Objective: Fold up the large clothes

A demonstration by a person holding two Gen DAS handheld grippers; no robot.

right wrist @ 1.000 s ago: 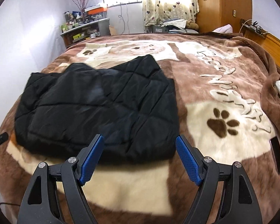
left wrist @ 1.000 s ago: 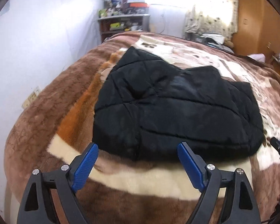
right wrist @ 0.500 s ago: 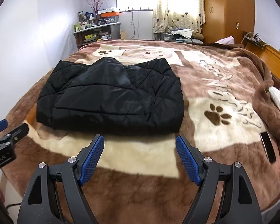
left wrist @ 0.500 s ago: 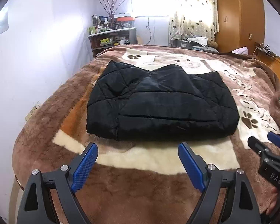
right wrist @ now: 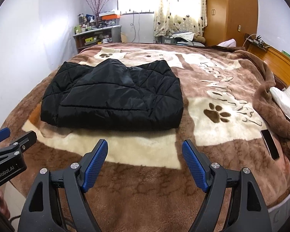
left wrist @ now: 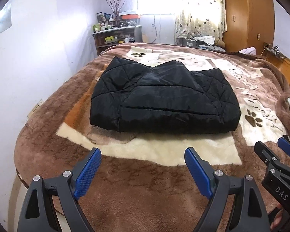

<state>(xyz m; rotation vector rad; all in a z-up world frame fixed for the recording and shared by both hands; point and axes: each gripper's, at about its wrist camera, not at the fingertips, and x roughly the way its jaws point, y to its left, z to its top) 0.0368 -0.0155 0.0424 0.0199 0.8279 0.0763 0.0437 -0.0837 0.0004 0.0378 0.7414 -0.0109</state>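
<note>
A black quilted jacket lies folded into a compact rectangle on the brown paw-print blanket of a bed; it also shows in the right wrist view. My left gripper is open and empty, held back near the bed's front edge, well short of the jacket. My right gripper is open and empty too, at about the same distance. Each gripper shows at the edge of the other's view: the right one and the left one.
A cluttered shelf stands by the far wall under a bright window. A wooden wardrobe and headboard are at the right. A white pillow and a dark flat phone-like object lie at the blanket's right side.
Both grippers have pulled back and up from the jacket toward the bed's front edge. The jacket lies folded and still.
</note>
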